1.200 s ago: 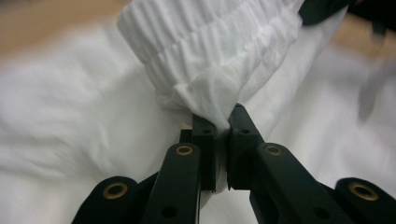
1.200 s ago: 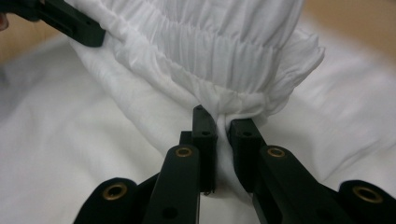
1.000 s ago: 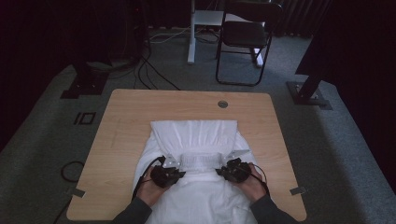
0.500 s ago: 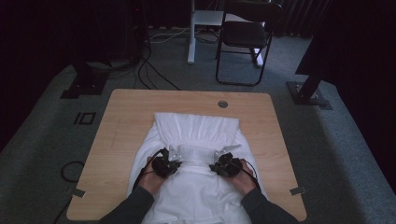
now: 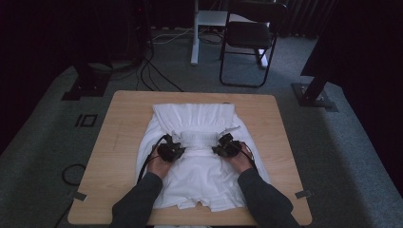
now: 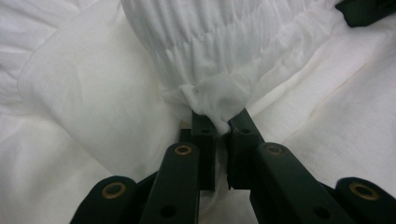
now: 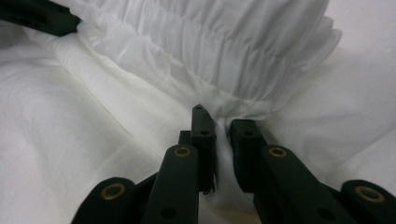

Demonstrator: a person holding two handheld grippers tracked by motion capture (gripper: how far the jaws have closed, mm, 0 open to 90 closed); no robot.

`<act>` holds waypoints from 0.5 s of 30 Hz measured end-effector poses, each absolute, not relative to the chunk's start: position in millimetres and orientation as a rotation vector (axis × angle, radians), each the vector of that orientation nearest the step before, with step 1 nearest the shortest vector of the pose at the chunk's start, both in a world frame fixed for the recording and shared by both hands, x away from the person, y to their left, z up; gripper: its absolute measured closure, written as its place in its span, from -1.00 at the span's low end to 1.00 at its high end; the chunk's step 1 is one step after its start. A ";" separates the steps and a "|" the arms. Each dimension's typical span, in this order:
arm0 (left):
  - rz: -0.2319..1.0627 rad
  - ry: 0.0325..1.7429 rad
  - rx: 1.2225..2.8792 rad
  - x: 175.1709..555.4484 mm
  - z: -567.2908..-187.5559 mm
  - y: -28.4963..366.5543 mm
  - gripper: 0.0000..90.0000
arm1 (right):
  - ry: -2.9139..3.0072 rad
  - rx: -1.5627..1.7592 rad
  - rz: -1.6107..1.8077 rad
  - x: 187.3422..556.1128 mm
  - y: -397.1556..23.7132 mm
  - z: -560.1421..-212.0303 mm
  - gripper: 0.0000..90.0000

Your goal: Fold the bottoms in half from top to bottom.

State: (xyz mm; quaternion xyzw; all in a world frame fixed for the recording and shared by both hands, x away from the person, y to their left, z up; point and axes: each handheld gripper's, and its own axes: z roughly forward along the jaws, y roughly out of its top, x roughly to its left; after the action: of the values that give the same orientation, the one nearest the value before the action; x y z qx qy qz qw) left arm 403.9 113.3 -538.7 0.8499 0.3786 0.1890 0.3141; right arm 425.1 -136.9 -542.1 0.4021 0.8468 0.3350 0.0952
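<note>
Nearest me, my two sleeves [image 5: 142, 199] come in over the near edge of the table [image 5: 114, 142], and both hands rest on the white garment [image 5: 202, 178] that lies spread across the middle of the table. I take the garment as my landmark. Its near part lies flat and hangs just at the near table edge; its far part has a gathered, elastic-looking band [image 5: 202, 138] folded across it.

My left gripper [image 5: 177, 145] sits on the left side of the garment, at the left end of the band. In the left gripper view the left gripper [image 6: 222, 123] is clamped on a bunched pinch of the white cloth, with the fabric squeezed up between the two black jaws and the ribbed band [image 6: 224, 32] just beyond.

My right gripper [image 5: 222, 142] sits on the right side of the garment, at the right end of the band. In the right gripper view the right gripper [image 7: 223, 122] is likewise clenched on a fold of cloth right under the ribbed band [image 7: 224, 42].

Beyond the garment the bare wood of the table runs to its far edge. Past that, on the grey floor [image 5: 342, 156], a dark chair [image 5: 249, 40] stands well behind the garment, with cables [image 5: 157, 71] trailing to its left.
</note>
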 end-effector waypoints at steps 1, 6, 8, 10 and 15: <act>0.498 1.010 2.234 408.7 -538.7 113.3 0.87 | 2.504 1.200 0.996 428.5 -136.8 -542.2 0.82; 0.425 1.069 2.184 423.1 -535.7 118.5 0.88 | 2.495 1.210 1.026 439.8 -138.2 -542.4 0.82; 0.403 1.067 2.154 421.6 -531.0 122.2 0.88 | 2.493 1.201 1.052 439.1 -141.5 -539.1 0.82; 0.403 1.042 2.112 414.8 -520.6 125.0 0.88 | 2.467 1.171 1.092 433.6 -144.7 -529.7 0.82; 0.461 0.936 1.963 389.3 -469.8 131.4 0.88 | 2.359 1.040 1.178 414.3 -152.3 -484.4 0.82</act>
State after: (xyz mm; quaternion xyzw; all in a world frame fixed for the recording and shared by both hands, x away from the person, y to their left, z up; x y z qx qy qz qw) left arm 389.3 131.4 -469.8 0.7916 0.3772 0.1861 0.4432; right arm 414.3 -152.3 -484.4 0.3626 0.8224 0.4107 0.1531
